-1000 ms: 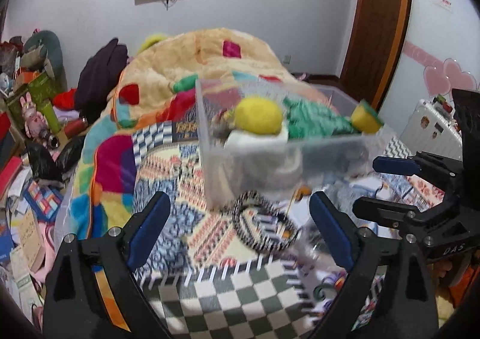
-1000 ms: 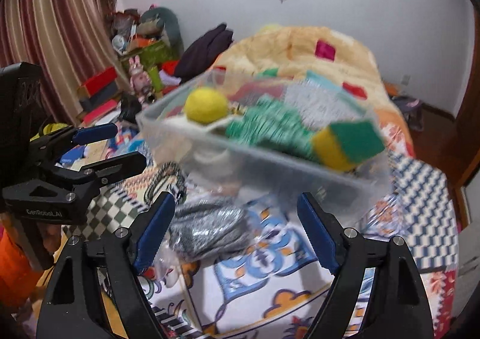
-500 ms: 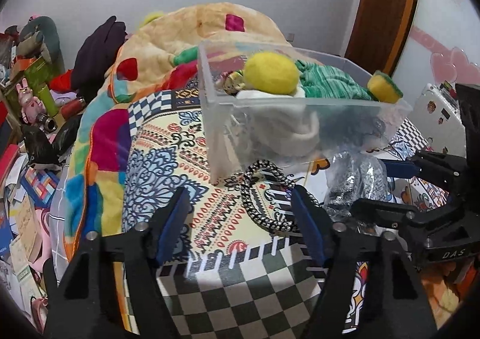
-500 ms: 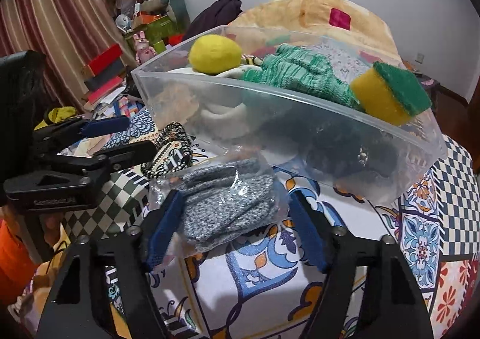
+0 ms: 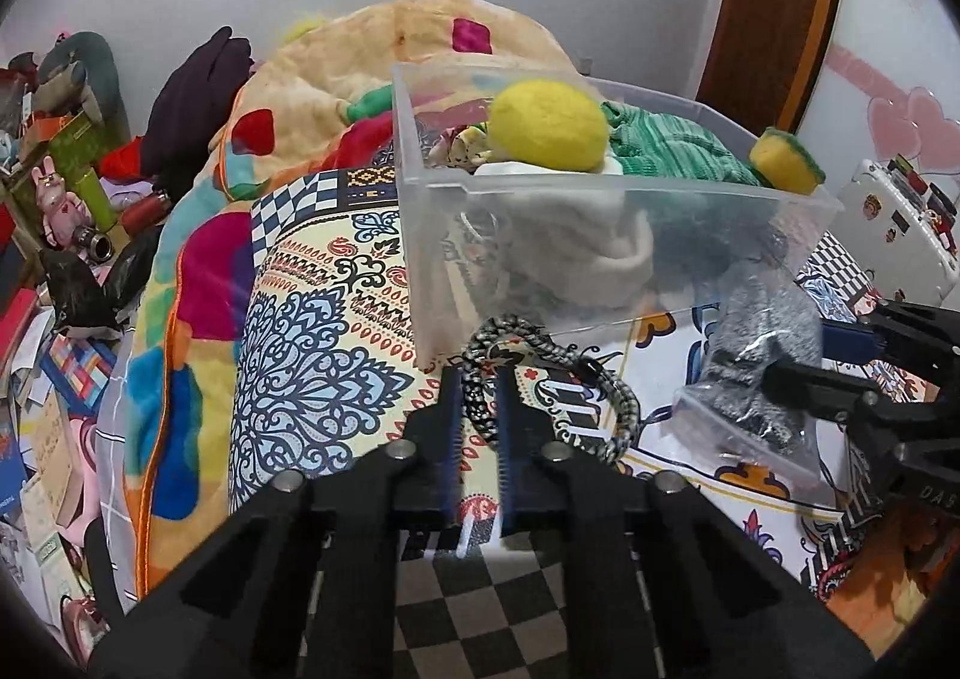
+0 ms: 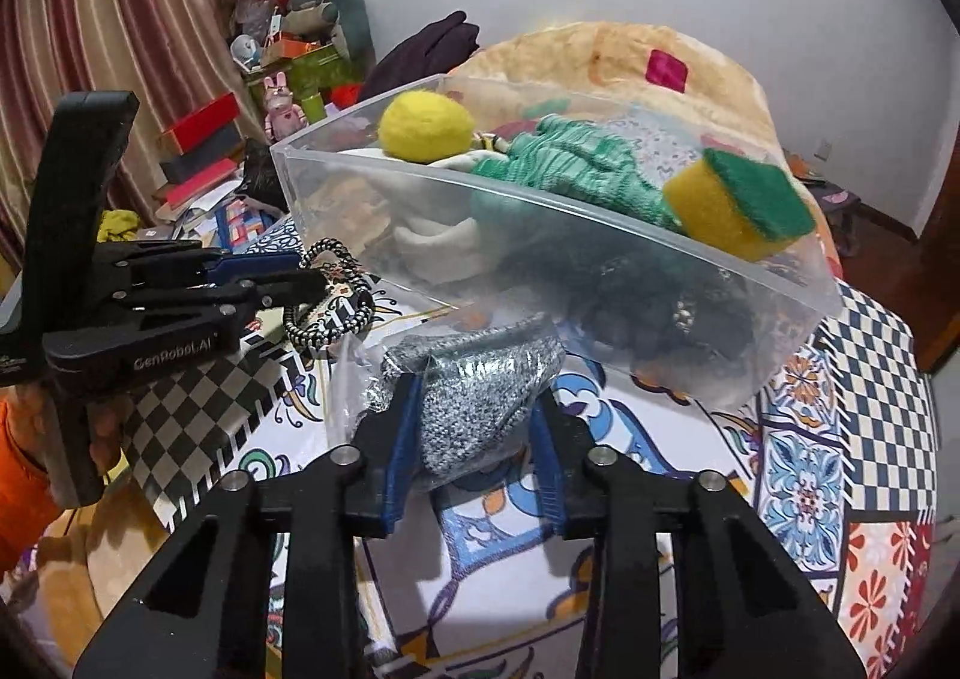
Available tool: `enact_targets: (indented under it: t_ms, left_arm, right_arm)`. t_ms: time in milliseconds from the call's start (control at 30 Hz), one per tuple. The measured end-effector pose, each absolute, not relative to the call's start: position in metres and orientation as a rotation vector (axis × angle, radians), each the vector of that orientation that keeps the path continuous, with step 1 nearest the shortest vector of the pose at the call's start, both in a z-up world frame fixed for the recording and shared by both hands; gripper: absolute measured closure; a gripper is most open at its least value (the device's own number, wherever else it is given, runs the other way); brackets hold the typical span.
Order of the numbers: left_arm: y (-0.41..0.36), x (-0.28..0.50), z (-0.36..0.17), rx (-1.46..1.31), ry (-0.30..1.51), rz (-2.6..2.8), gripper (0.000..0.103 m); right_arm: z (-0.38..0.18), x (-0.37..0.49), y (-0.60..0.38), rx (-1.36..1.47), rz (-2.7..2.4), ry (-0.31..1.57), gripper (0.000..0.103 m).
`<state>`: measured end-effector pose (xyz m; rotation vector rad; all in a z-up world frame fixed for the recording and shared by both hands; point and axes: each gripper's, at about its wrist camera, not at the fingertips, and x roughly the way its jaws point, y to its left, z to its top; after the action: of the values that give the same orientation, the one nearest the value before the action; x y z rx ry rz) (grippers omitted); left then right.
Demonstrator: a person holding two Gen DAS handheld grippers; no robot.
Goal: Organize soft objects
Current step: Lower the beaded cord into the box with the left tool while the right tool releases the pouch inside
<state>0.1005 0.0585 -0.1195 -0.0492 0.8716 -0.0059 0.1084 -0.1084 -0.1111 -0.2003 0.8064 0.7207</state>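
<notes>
Patterned bedspread (image 6: pixel 828 475), cluttered bedroom. Left gripper (image 5: pixel 478 409): fingers nearly together, pinching braided black-and-white cord loop (image 5: pixel 606 397) lying just before clear plastic bin (image 5: pixel 690 253). Right gripper (image 6: pixel 474 427): fingers pressed against bagged grey knit item (image 6: pixel 480 391), beside bin. Bin contents: yellow ball (image 6: pixel 427 128), green knit (image 6: pixel 576 168), sponge (image 6: pixel 741 202).

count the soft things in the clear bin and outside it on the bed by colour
yellow ball, in bin: 1
green knit, in bin: 1
yellow-green sponge, in bin: 1
white cloth, in bin: 1
black-white braided loop, outside: 1
grey knit in bag, outside: 1
total: 6, excluding dark items hidden low in the bin
</notes>
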Motion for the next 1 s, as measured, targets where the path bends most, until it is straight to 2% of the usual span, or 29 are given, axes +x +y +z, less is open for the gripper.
enact_targets:
  t_ms: [233,1000]
  left_arm:
    - [0.053,0.089,-0.114,-0.041,0.844,-0.028,0.098]
    - [0.049,0.088,-0.026,-0.075,0.582,-0.059,0.098]
  right_arm:
    - [-0.102,0.104,-0.118,-0.187,0.698,0.770,0.077]
    - [-0.029,0.091,-0.149,-0.114,0.631,0.516,0.078]
